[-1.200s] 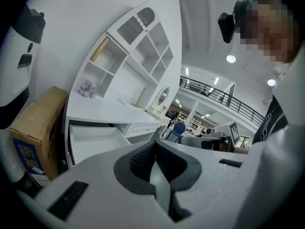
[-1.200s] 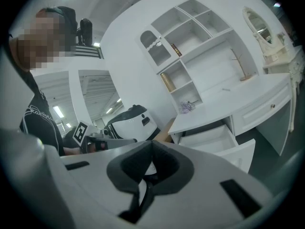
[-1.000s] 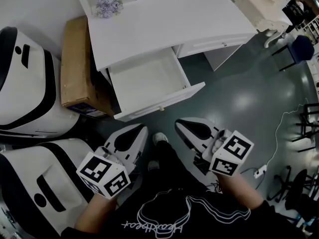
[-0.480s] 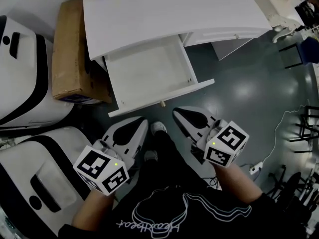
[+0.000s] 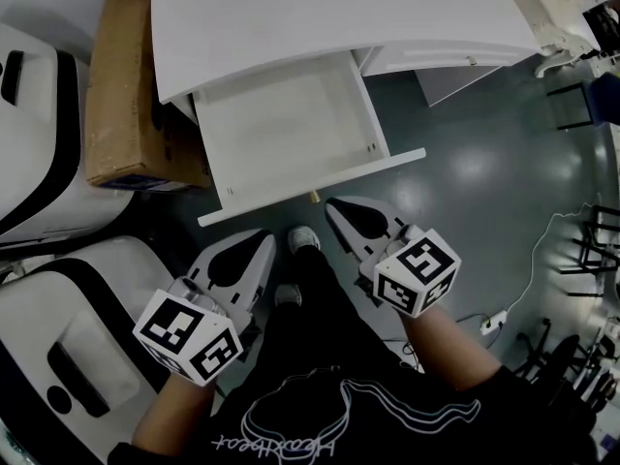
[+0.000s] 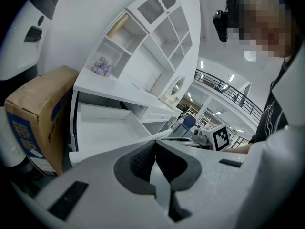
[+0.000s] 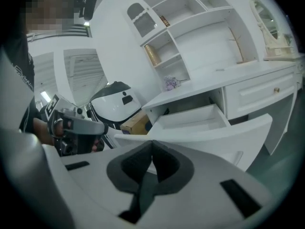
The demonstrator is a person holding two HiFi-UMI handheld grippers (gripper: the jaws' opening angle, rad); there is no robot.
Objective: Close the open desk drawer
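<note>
The white desk (image 5: pixel 320 17) has one drawer (image 5: pixel 281 124) pulled out wide, and it holds nothing. Its front panel (image 5: pixel 378 168) carries a small knob (image 5: pixel 312 198) on the near face. My right gripper (image 5: pixel 337 207) is shut and empty, its tip just short of the panel, right of the knob. Lower left, my left gripper (image 5: pixel 260 240) is also shut and empty, a little further from the panel. The drawer (image 6: pixel 107 132) lies ahead of the shut left gripper (image 6: pixel 153 146) in the left gripper view. Beyond the shut right gripper (image 7: pixel 151 146), the drawer (image 7: pixel 190 118) stands open.
A cardboard box (image 5: pixel 121 85) stands left of the drawer. Two white-and-black machine bodies (image 5: pixel 39 143) (image 5: pixel 68 337) fill the left side. The person's shoes (image 5: pixel 302 240) are between the grippers. A power strip with cable (image 5: pixel 489 323) lies on the grey floor at right. A second drawer (image 5: pixel 446 58) is closed.
The person has stepped closer to the desk. Both grippers have moved up towards the drawer front, the right one almost reaching it. The drawer is as far out as before.
</note>
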